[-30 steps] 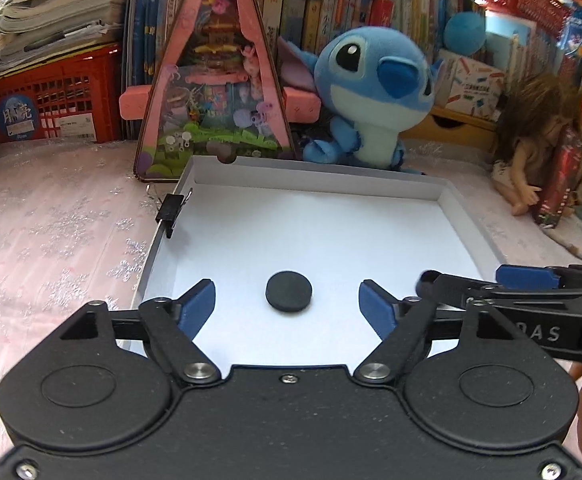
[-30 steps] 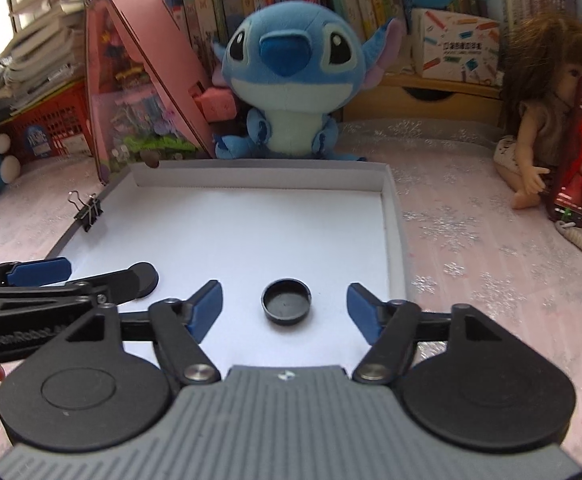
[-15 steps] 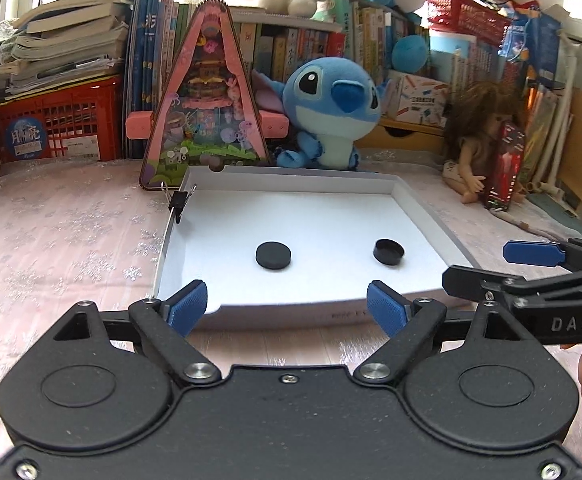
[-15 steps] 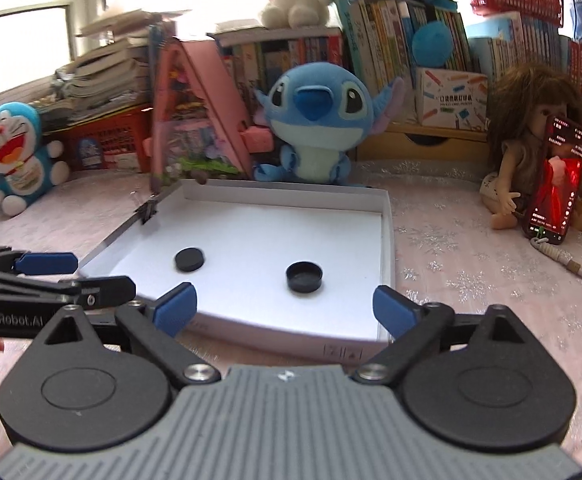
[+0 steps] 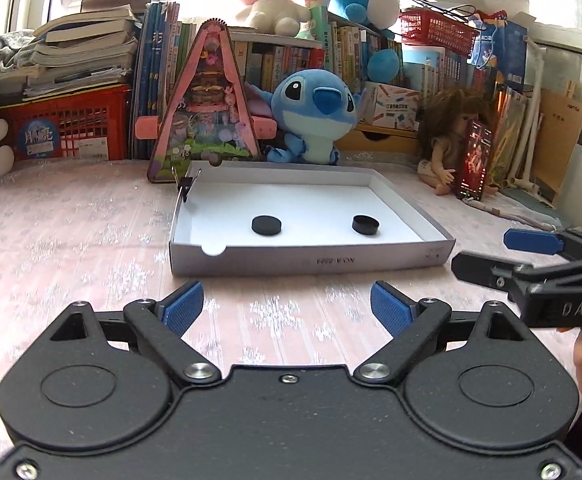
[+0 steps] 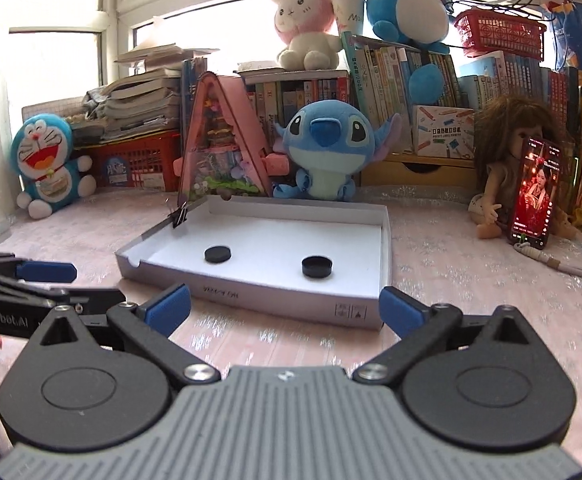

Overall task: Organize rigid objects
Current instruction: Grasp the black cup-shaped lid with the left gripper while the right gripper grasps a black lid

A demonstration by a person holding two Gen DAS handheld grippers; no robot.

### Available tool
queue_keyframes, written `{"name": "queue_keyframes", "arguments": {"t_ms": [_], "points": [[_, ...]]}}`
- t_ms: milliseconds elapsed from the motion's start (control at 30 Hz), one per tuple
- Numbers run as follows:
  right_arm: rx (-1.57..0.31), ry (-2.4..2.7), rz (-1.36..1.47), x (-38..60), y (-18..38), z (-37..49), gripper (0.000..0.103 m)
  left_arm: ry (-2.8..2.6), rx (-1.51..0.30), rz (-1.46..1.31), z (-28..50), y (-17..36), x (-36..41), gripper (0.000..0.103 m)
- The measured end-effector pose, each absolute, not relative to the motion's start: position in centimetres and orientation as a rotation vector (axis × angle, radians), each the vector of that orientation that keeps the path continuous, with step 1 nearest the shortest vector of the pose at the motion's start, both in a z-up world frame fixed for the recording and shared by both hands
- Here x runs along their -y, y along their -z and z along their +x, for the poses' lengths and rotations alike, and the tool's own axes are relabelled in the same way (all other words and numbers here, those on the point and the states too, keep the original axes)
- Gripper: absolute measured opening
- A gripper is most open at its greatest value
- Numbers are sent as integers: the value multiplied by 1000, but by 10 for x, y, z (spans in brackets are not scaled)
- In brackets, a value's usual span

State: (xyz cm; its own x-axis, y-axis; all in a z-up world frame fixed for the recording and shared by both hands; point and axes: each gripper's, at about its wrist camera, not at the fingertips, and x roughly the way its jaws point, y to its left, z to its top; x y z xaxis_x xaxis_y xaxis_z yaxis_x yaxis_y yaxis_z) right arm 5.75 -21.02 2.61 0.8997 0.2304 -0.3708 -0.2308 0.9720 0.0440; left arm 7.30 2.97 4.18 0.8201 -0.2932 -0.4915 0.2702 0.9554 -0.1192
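Two black caps [image 5: 266, 225] in a white tray [image 5: 311, 258]; both tools empty.
Left tool [image 5: 287, 307] still spreading, right tool [image 6: 285, 309] spread; Doraemon plush [image 6: 47, 164] is complete only in the right view.

Black left gripper [image 5: 287, 308] with blue pads, silver screws; right gripper [image 6: 285, 310] grey-ribbed, perhaps plastic.

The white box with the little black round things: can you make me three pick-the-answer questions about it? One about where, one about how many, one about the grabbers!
1. Where are the black caps?
A. inside the white box
B. on the pink tablecloth
C. on the bookshelf

2. How many black caps are there?
A. one
B. two
C. four

3. What is between the pads of the right hand-held gripper?
A. a cap
B. the binder clip
C. nothing

Answers: 1 A, both lie on the box's white floor. 2 B, one left, one right, apart. 3 C, its blue pads stand wide apart over bare tablecloth.
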Motion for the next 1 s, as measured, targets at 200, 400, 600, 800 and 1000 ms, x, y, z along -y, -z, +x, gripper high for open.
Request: {"name": "queue_keyframes", "arguments": {"t_ms": [200,400,600,800,1000], "points": [[-358,-237,-61,204,-12,35,103,299,-518,-27,54,-30,-33,90],[-337,-235,-91,201,-4,19,103,297,-504,-24,40,-20,-40,90],[-327,-241,-72,199,4,6,103,286,-494,-10,27,-12,-44,90],[-326,-241,-70,198,11,-3,103,281,-483,-15,16,-7,-47,90],[-326,-240,-71,199,13,-9,103,280,-478,-29,7,-2,-50,90]]}}
